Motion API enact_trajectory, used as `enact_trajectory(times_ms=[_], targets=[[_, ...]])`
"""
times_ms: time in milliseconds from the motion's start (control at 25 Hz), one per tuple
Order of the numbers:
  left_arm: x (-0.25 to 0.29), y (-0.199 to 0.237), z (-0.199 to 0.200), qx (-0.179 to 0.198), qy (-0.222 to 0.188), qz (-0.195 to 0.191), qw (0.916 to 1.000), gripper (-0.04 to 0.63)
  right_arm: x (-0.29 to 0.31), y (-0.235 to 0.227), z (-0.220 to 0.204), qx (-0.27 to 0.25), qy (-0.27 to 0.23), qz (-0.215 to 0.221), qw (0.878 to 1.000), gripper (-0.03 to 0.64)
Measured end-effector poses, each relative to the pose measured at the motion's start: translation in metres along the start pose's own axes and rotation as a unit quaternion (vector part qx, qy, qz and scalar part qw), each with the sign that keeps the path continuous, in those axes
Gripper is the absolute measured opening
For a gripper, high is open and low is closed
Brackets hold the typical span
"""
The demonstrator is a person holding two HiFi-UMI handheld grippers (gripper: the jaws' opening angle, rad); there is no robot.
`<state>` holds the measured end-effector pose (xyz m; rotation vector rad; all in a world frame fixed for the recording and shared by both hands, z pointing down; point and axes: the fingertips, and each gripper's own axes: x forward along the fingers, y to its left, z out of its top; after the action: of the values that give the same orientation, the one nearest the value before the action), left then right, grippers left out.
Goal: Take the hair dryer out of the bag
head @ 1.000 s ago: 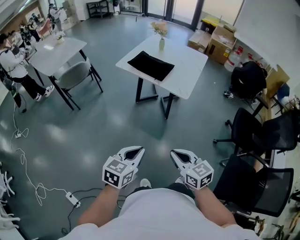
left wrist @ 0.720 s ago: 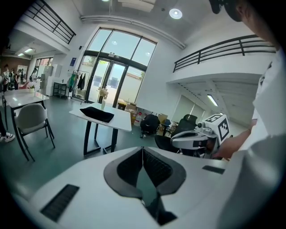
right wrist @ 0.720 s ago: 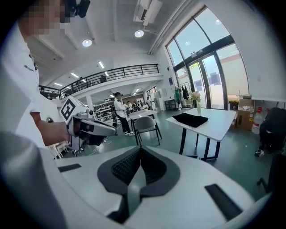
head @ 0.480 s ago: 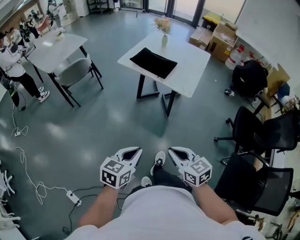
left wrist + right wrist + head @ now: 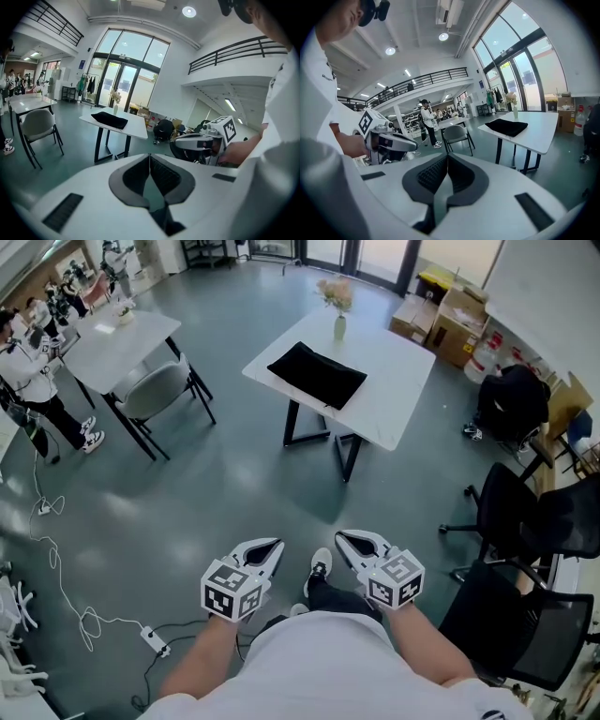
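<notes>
Left tongs [image 5: 278, 543] and right tongs [image 5: 340, 537] hover closed over grey floor [image 5: 216, 493].

What is inside the black bag [image 5: 317, 374] on the table [image 5: 396, 392] cannot be told. The office chair [image 5: 555, 519] is cut off by the right edge.

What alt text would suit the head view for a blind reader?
A person holds the left gripper and right gripper, both shut and empty, facing a white table bearing a black bag and flower vase.
</notes>
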<state>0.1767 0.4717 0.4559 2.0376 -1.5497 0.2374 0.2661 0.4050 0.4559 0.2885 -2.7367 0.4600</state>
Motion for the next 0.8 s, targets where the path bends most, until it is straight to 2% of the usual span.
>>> enact_trajectory(times_ms=[160, 440, 600, 800], targets=[[0.026, 0.017, 0.023, 0.002, 0.004, 0.001, 1.0000, 0.018, 0.017, -0.029, 0.018, 0.000, -0.003, 0.002, 1.000, 0.017], [0.075, 0.050, 0.087, 0.016, -0.011, 0.012, 0.9997, 0.018, 0.046, -0.092, 0.056, -0.005, -0.008, 0.003, 1.000, 0.017], [0.104, 0.062, 0.107, 0.021, 0.005, 0.016, 0.9996, 0.018, 0.060, -0.124, 0.083, -0.006, -0.015, 0.012, 1.000, 0.017], [0.138, 0.075, 0.131, 0.026, 0.002, 0.021, 0.9994, 0.018, 0.072, -0.164, 0.096, -0.011, -0.014, 0.014, 1.000, 0.017]])
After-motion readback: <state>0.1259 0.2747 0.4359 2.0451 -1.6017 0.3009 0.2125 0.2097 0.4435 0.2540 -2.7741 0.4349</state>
